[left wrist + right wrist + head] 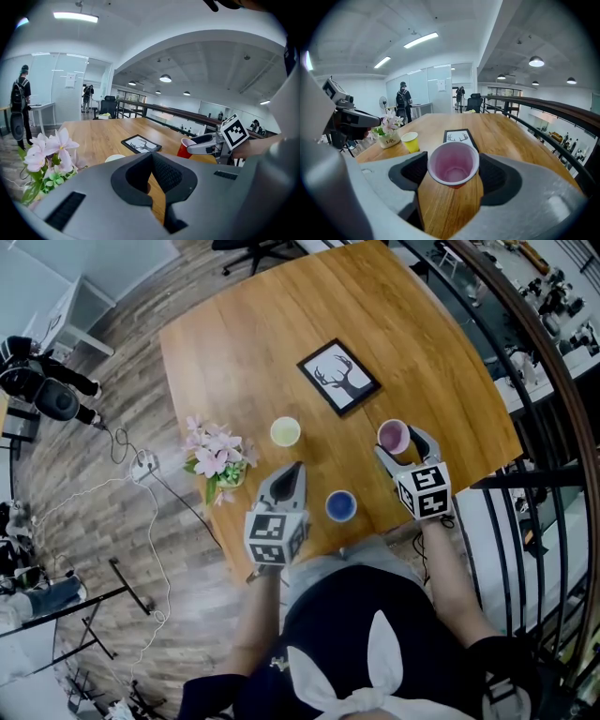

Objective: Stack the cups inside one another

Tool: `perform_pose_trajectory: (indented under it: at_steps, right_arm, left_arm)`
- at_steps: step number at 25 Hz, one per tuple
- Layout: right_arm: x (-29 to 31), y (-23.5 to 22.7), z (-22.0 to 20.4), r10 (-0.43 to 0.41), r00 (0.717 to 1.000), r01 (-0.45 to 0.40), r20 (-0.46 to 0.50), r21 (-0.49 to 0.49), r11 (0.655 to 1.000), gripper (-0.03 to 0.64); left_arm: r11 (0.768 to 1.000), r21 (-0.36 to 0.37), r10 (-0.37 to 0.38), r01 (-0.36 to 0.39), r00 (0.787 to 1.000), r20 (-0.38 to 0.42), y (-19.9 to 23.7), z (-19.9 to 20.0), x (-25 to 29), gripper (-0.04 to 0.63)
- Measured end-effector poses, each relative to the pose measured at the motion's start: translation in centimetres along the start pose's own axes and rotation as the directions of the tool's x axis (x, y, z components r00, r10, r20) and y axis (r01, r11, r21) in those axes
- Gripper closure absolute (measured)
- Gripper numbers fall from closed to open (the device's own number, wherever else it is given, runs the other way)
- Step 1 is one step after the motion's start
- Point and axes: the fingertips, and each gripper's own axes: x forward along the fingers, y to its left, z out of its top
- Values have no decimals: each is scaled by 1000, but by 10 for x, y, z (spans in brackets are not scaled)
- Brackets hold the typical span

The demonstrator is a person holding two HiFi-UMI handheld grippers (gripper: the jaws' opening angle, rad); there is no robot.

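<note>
A red cup (393, 436) with a pale pink inside (453, 164) sits between the jaws of my right gripper (397, 440), and its rim touches both pads, so the gripper (453, 169) is shut on it. A yellow cup (285, 431) stands upright near the table's middle, left of the red one (410, 141). A blue cup (340, 505) stands near the front edge between the two grippers. My left gripper (295, 469) hovers just below the yellow cup, its jaws shut with nothing in them (152, 159). From the left gripper view the red cup (184, 149) shows on the right.
A pot of pink flowers (217, 460) stands at the table's left edge, close to my left gripper. A framed deer picture (338, 376) lies flat behind the cups. The wooden table (422, 343) ends at a black railing (553, 409) on the right.
</note>
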Motion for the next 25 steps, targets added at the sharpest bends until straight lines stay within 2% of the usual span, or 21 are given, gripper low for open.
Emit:
perform_pose_trajectory:
  at_steps: [9,25]
  right_arm:
    - [-17,13,18,31,998,-30,46,-11,999,278]
    - [-16,36,39,105,992,-100,65,-70,992,278]
  left_arm:
    - [1000,7,23,-23,1000,15,2,3,-9,578]
    - [998,-16,64,-63,997,39,10,-3,-20,578]
